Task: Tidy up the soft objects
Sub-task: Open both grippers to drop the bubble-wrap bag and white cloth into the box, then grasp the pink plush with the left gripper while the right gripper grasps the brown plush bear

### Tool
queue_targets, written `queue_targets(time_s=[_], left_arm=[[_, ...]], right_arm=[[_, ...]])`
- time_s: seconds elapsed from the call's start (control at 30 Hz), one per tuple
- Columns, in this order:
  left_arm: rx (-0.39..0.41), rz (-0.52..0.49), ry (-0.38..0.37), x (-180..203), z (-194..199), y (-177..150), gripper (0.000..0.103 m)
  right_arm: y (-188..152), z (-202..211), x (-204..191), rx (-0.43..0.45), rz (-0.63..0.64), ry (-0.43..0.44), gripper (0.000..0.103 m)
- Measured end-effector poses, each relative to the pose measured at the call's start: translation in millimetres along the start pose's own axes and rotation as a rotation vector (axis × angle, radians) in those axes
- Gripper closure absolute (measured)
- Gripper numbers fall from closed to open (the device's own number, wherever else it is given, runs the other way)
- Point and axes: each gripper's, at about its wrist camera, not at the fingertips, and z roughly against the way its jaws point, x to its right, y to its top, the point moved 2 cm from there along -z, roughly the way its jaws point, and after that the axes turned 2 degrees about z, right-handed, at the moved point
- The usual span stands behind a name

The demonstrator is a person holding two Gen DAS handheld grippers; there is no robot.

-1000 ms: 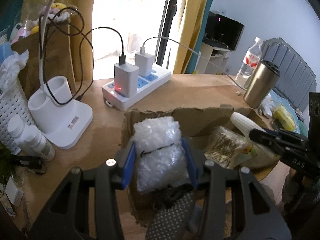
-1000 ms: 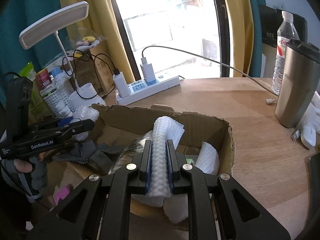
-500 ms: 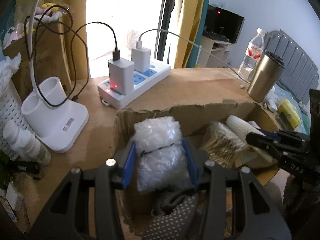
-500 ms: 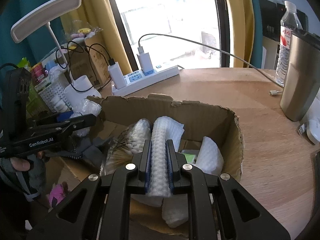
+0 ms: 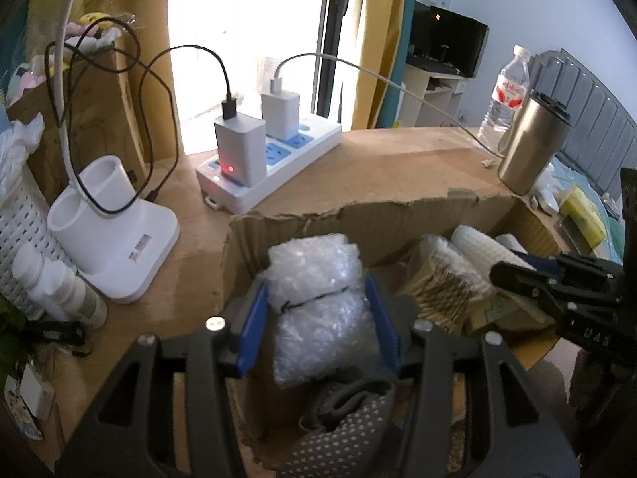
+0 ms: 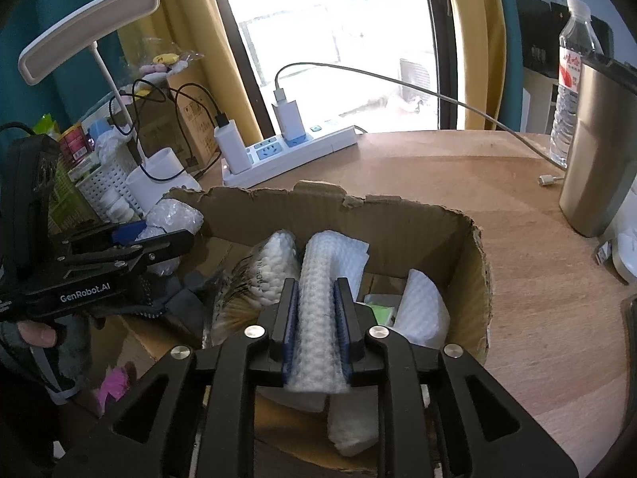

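Note:
My left gripper (image 5: 316,324) is shut on a roll of bubble wrap (image 5: 314,302) tied with a black band, held over the left end of an open cardboard box (image 5: 398,215). My right gripper (image 6: 316,318) is shut on a roll of white foam sheet (image 6: 318,302), held inside the same box (image 6: 473,263). In the box lie a bag of cotton swabs (image 6: 254,279), white foam pieces (image 6: 422,310) and a grey dotted cloth (image 5: 342,430). The right gripper shows at the right of the left wrist view (image 5: 517,275).
A white power strip with chargers (image 5: 270,159) and a white lamp base (image 5: 115,231) stand behind the box. A steel tumbler (image 6: 597,151) and a water bottle (image 6: 573,59) stand right. A white basket (image 5: 20,239) with small bottles sits left.
Both grippers have lowered slightly and moved forward over the box, each still holding its roll. The white foam roll sits deeper inside the box.

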Motion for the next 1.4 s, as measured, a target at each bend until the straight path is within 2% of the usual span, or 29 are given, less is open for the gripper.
queue_targets(time_s=[0.23,0.33,0.47,0.53,0.57,0.8,0.87,1.4], left_arm=[[0.002,0.003,0.004,1,8,-1,0.051],[0.011,0.013,0.005,0,14,-3,0.051],[0.026,0.022,0.002,-1,23,-5,0.048],[0.038,0.028,-0.006,-1,29,-5,0.032],[0.044,0.033,-0.011,-1,32,-5,0.031],[0.067,0.042,-0.019,0,51,-10,0.031],[0.074,0.047,-0.028,0,58,-12,0.031],[0.111,0.068,-0.068,-6,96,-39,0.03]], right_arm=[[-1,5,-5,0.0,-0.003,0.01,0.061],[-2,10,-7,0.007,0.001,0.014,0.058],[-2,16,-9,0.014,0.003,0.009,0.056],[-2,20,-11,0.019,0.004,0.005,0.056],[-2,22,-12,0.021,0.004,0.003,0.056],[-3,35,-21,0.036,0.019,-0.004,0.054],[-4,38,-23,0.037,0.025,-0.008,0.045],[-12,60,-57,0.059,0.064,-0.028,0.044]])
